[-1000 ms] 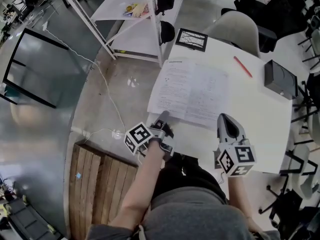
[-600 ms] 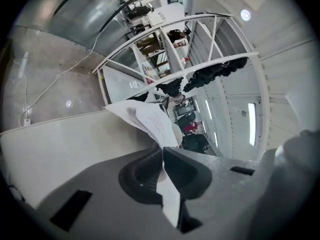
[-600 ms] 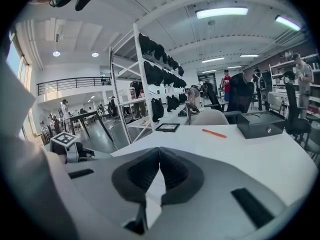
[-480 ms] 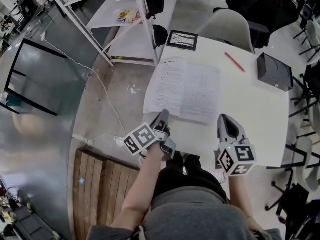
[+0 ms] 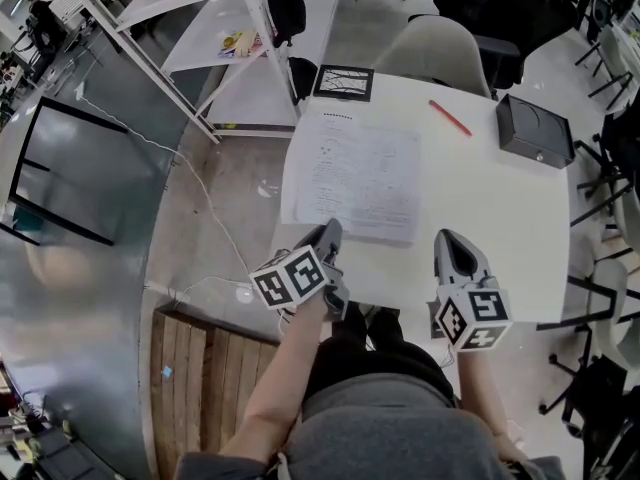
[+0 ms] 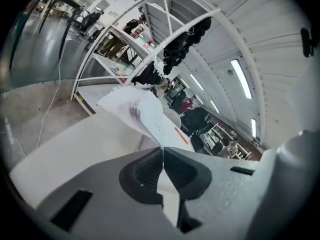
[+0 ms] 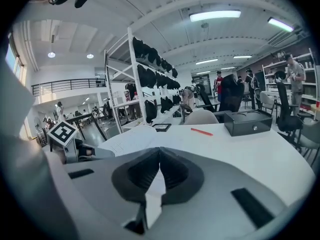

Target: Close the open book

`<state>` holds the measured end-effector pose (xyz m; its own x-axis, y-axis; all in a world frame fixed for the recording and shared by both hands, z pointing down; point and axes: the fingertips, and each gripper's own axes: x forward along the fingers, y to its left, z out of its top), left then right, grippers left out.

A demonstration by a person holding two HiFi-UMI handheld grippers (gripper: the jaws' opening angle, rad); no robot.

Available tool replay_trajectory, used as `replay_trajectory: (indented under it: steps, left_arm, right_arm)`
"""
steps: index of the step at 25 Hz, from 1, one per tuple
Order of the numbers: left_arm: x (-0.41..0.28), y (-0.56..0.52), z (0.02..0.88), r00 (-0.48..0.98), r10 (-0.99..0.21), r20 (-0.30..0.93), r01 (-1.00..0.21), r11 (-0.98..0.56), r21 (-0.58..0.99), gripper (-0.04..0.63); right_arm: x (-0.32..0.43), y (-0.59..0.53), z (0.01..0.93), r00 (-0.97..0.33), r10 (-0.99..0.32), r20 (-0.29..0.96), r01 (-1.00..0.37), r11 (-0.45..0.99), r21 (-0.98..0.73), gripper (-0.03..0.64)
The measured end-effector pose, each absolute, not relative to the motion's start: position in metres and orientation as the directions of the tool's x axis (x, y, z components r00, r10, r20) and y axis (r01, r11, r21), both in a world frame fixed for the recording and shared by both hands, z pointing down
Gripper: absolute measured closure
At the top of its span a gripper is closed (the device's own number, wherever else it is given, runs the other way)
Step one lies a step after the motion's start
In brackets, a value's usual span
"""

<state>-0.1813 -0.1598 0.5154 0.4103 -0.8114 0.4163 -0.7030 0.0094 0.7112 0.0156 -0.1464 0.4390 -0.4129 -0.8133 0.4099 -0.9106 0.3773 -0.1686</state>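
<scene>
The open book (image 5: 350, 173) lies flat on the white table (image 5: 490, 228), its printed pages facing up. My left gripper (image 5: 327, 230) is at the book's near left corner. In the left gripper view the jaws of this gripper (image 6: 162, 151) are shut on the corner of a page (image 6: 147, 116), which curls up from them. My right gripper (image 5: 450, 240) hovers over the table's near edge, to the right of the book and apart from it. Its jaws (image 7: 159, 154) are shut with nothing between them. The book (image 7: 135, 139) shows ahead of it to the left.
A red pen (image 5: 450, 118) and a black box (image 5: 535, 131) lie at the table's far right. A framed black-and-white picture (image 5: 344, 82) sits at the far edge, with a grey chair (image 5: 440, 53) behind. A white rack (image 5: 230, 38) and a wooden pallet (image 5: 210, 368) stand to the left.
The left gripper has rolled, so its marker cube now faces up, and it has risen slightly at the book's near left corner. The right gripper has barely shifted in view.
</scene>
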Motion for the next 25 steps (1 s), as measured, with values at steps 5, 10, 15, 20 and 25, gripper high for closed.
replay_trajectory:
  steps: [5, 10, 15, 20, 25]
  left_arm:
    - [-0.166, -0.16, 0.516, 0.404, -0.779, 0.479, -0.803, -0.051, 0.594, 0.584]
    - [-0.149, -0.162, 0.522, 0.403, -0.738, 0.541, -0.864, -0.112, 0.491, 0.584]
    - [-0.136, -0.163, 0.532, 0.399, -0.7, 0.592, -0.896, -0.16, 0.415, 0.584]
    - [-0.127, -0.164, 0.537, 0.378, -0.668, 0.641, -0.922, -0.209, 0.326, 0.584]
    - [-0.12, -0.164, 0.543, 0.359, -0.625, 0.693, -0.932, -0.275, 0.235, 0.584]
  right_arm:
    - [0.027, -0.141, 0.44, -0.403, -0.819, 0.409, -0.915, 0.361, -0.178, 0.613]
    - [0.037, -0.138, 0.441, -0.395, -0.822, 0.41, -0.919, 0.349, -0.186, 0.614]
    - [0.048, -0.137, 0.439, -0.384, -0.832, 0.401, -0.923, 0.334, -0.19, 0.614]
    - [0.058, -0.136, 0.439, -0.371, -0.839, 0.398, -0.928, 0.318, -0.194, 0.614]
    - [0.061, -0.137, 0.44, -0.368, -0.839, 0.4, -0.929, 0.312, -0.2, 0.614]
